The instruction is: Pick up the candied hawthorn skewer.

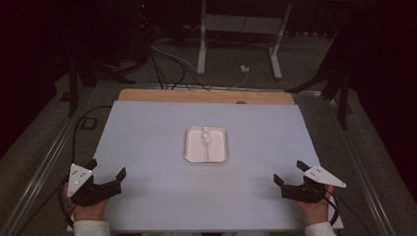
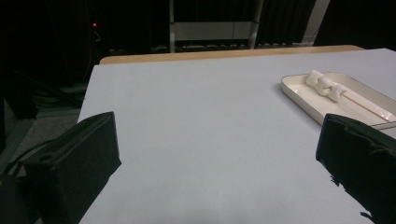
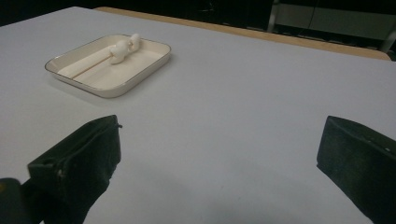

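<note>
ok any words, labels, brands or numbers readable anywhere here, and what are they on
None can be read.
The tray, the marshmallow skewer in it and the pale table cover are plain, with no print.
The grey plates on the left gripper and right gripper bear only small dark dots, no letters.
The red light in the dark background is a bare dot, not a sign.

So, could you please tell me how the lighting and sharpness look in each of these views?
High view: the white table cover is evenly lit, the room behind is nearly black, and the tray with its marshmallow skewer looks small and soft. Left gripper view: the near jaws are dark and blurred, the tray sharper. Right gripper view: dim, slightly grainy, faint glare on the tray rim.
</note>
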